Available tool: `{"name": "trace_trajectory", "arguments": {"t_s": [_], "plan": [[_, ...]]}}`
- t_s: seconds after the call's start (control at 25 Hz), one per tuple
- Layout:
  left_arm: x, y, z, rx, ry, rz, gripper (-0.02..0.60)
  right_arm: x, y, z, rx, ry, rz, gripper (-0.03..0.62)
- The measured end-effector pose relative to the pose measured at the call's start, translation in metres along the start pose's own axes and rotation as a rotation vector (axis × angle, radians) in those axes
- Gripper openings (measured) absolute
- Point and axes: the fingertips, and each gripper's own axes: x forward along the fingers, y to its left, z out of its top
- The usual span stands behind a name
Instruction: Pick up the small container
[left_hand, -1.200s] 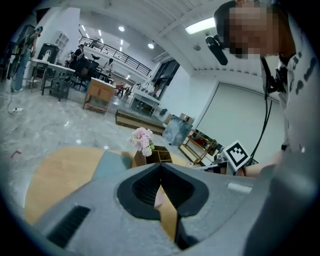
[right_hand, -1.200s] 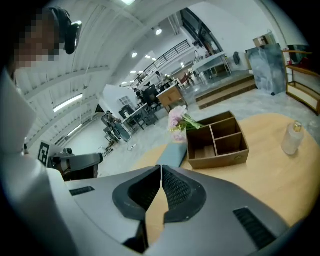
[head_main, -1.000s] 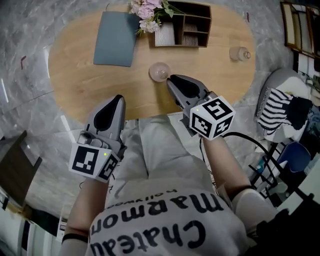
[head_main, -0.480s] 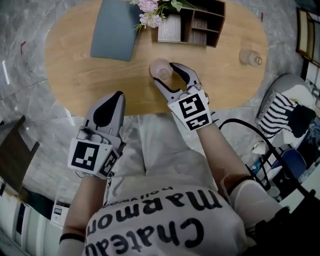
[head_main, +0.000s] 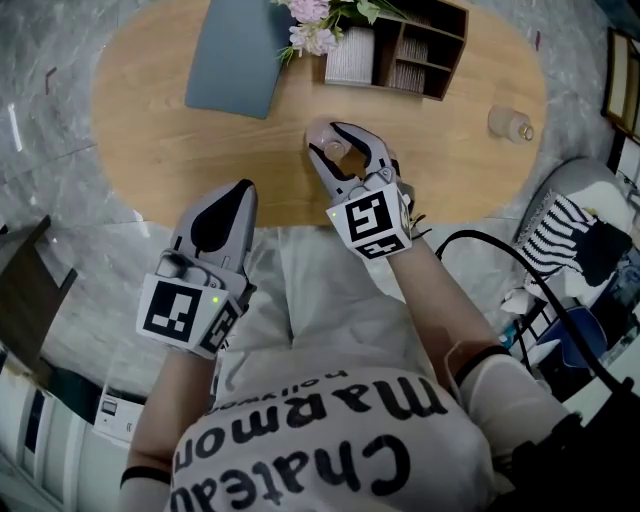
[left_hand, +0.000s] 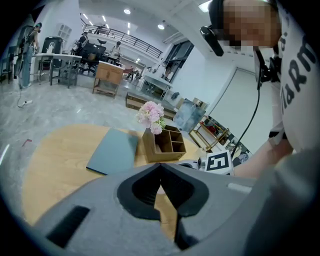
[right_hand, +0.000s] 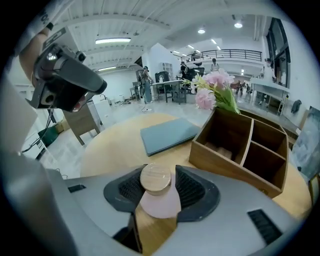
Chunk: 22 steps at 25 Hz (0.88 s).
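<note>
One shirt (head_main: 330, 455) reading "Marmon", right gripper (right_hand: 159, 196) just closing on small container (right_hand: 155, 179)

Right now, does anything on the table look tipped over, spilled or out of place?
Nothing stands out. The small container stands upright with its lid on, the wooden organizer is upright, and the blue notebook lies flat.

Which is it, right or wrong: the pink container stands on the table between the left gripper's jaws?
Wrong: the right gripper view shows the container on the table between the right gripper's jaws, which have just been closing.
</note>
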Motion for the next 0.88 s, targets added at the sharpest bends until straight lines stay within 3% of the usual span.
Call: {"name": "trace_trajectory", "arguments": {"t_s": [0.6, 0.88], "plan": [[-0.011, -0.001, 0.013, -0.011, -0.039, 0.037, 0.014, 0.005, 0.008, 0.008, -0.091, 0.021, 0.062, 0.112], [-0.021, -0.005, 0.024, 0.008, -0.069, 0.024, 0.014, 0.002, 0.003, 0.01, 0.02, 0.054, 0.061, 0.109]]}}
